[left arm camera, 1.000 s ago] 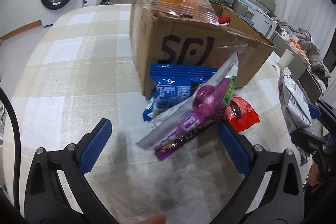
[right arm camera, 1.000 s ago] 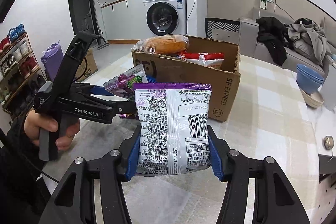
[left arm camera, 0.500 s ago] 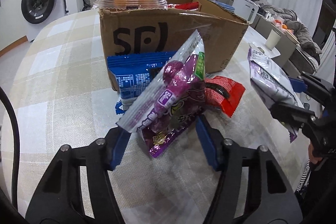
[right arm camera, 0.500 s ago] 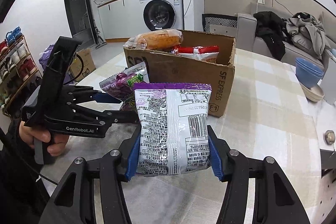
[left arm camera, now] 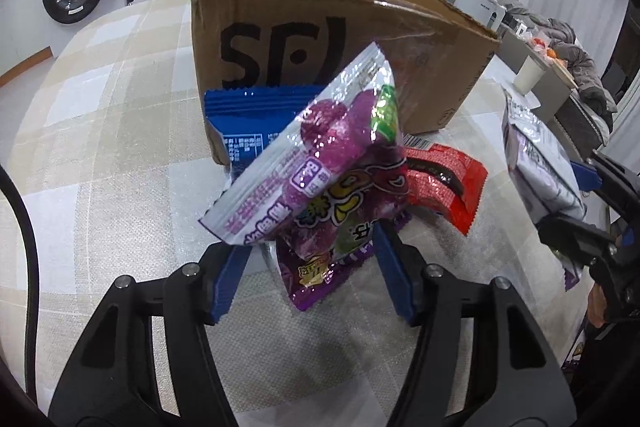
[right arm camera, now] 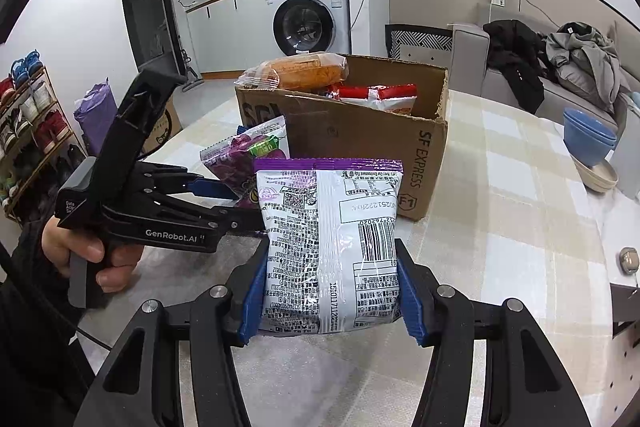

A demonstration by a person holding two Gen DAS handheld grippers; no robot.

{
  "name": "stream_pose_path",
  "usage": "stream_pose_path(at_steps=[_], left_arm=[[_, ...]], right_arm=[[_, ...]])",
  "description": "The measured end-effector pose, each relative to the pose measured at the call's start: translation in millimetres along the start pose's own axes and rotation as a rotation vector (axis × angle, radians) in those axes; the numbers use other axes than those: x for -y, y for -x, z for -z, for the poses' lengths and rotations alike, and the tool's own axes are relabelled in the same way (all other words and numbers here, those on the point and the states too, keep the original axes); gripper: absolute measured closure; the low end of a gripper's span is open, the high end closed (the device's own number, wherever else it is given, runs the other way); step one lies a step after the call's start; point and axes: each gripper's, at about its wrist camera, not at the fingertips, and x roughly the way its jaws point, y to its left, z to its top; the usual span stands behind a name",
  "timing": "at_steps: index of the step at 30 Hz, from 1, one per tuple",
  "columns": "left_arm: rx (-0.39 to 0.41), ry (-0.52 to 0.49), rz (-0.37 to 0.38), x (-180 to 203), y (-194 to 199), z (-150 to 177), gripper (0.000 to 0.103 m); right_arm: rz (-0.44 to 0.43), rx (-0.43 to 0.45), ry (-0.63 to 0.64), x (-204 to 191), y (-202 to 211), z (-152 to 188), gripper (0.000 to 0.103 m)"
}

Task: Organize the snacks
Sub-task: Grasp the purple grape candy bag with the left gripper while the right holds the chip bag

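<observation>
Now both tools gripping: L tool (left arm camera: 308,267) purple candy pkts (left arm camera: 320,183), R tool (right arm camera: 328,303) silver bag (right arm camera: 332,247).

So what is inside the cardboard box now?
The cardboard box holds a bread pack resting on its rim and a red-and-white snack bag. Anything deeper down is hidden by the walls.

there was one box (left arm camera: 420,39) on the table. two packets showed inside it: one bread pack (right arm camera: 304,73) and one red-and-white pack (right arm camera: 376,95). in front of the box lay one blue packet (left arm camera: 248,123) and one red packet (left arm camera: 440,183). two purple candy bags (left arm camera: 320,163) stood together there. one silver bag (right arm camera: 332,247) was up in the right view. two blue bowls (right arm camera: 588,139) were stacked on one beige dish (right arm camera: 600,175). one white cup (left arm camera: 527,77) stood far off.
</observation>
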Motion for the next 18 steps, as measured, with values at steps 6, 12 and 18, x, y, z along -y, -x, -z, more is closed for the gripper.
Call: stream_pose_path(at_steps=[6, 12, 18], left_arm=[[0.008, 0.049, 0.067, -8, -7, -10, 0.039], [0.015, 0.049, 0.050, -5, -14, -16, 0.039], [0.020, 0.022, 0.022, 12, -19, -17, 0.053]], right_arm=[[0.000, -0.003, -0.002, 0, 0, 0, 0.046], [-0.002, -0.006, -0.006, 1, -1, 1, 0.046], [-0.002, -0.010, -0.008, 2, -3, 2, 0.046]])
